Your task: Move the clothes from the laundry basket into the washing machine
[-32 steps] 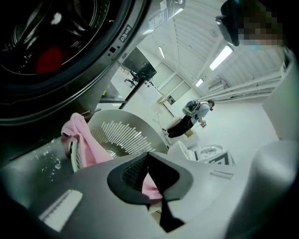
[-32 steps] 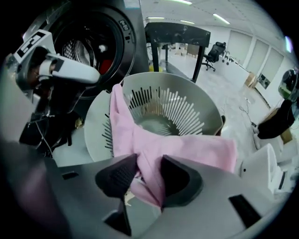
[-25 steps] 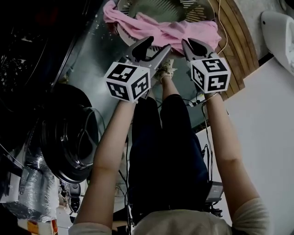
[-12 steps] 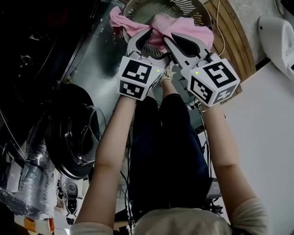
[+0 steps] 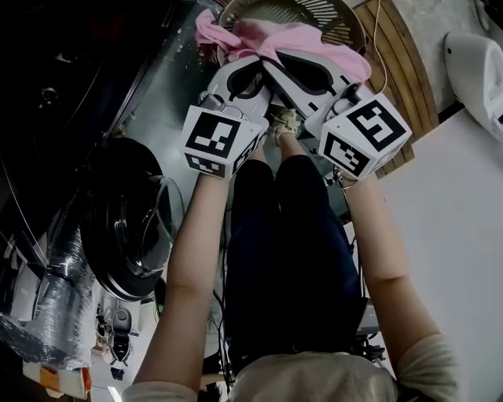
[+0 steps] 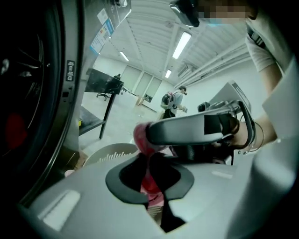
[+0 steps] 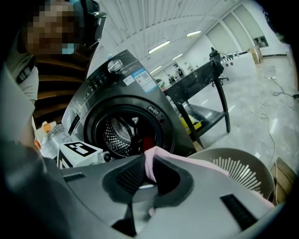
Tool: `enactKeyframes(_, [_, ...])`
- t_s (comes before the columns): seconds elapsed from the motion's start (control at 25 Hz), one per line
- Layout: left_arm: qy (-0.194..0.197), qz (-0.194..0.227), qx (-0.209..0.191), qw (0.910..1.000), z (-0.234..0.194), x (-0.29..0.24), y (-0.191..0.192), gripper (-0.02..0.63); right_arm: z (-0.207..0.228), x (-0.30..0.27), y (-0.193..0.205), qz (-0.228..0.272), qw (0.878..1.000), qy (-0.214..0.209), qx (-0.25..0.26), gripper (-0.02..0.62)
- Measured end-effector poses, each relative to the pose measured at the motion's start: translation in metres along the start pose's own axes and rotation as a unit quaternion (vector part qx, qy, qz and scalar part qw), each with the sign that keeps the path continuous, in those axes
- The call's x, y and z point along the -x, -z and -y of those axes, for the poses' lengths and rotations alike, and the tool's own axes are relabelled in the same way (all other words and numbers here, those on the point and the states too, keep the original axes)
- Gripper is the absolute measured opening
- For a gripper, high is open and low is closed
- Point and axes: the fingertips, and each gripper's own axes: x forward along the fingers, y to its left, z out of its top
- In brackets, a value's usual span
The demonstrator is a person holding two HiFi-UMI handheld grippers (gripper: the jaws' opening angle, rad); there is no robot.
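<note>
Washing machine [image 7: 124, 123] at nine o'clock, its round door [image 5: 130, 228] swung open. There's a sticker on the top panel and print on the door ring, both too small to read. The left gripper [image 6: 149, 156] has its fingers closing, pink garment [image 5: 314, 39] pinched between them. Just beside it, the right gripper [image 7: 145, 161] has its fingers clamped on the same cloth. The garment drapes across the laundry basket [image 5: 314, 12] at twelve o'clock.
</note>
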Motion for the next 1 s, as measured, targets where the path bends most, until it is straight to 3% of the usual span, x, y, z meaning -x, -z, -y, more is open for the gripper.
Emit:
enactKeyframes(0.08, [-0.034, -0.005, 0.021, 0.9992, -0.014, 0.012, 0.008, 0.032, 0.002, 0.001, 0.01, -0.007, 1.0, 0.005, -0.008, 0.057])
enactKeyframes(0.16, [-0.066, -0.006, 0.039, 0.997, -0.027, 0.028, 0.012, 0.032, 0.008, 0.007, 0.024, -0.024, 0.999, 0.018, -0.011, 0.163])
enactKeyframes(0.36, [-0.134, -0.008, 0.04, 0.9901, -0.047, 0.066, 0.013, 0.032, 0.057, 0.038, 0.061, -0.066, 0.993, 0.096, -0.013, 0.207])
enactKeyframes(0.6, [-0.193, -0.03, 0.036, 0.9801, -0.075, 0.091, 0.029, 0.032, 0.133, 0.069, 0.115, -0.138, 0.963, 0.231, -0.005, 0.302])
enactKeyframes(0.72, [-0.215, -0.022, 0.062, 0.9744, -0.088, 0.103, 0.033, 0.032, 0.162, 0.072, 0.148, -0.196, 0.947, 0.256, 0.003, 0.313])
enactKeyframes(0.84, [-0.218, -0.025, 0.066, 0.9733, -0.089, 0.108, 0.039, 0.032, 0.161, 0.06, 0.174, -0.242, 0.944, 0.226, -0.009, 0.313])
enactKeyframes(0.88, [-0.219, -0.026, 0.065, 0.9733, -0.089, 0.108, 0.041, 0.032, 0.157, 0.055, 0.18, -0.252, 0.944, 0.213, -0.015, 0.284])
enactKeyframes(0.92, [-0.219, -0.026, 0.065, 0.9733, -0.089, 0.109, 0.042, 0.034, 0.153, 0.051, 0.183, -0.256, 0.945, 0.202, -0.021, 0.228])
enactKeyframes(1.0, [-0.213, -0.017, 0.073, 0.9741, -0.085, 0.109, 0.044, 0.034, 0.144, 0.047, 0.181, -0.251, 0.948, 0.192, -0.036, 0.049])
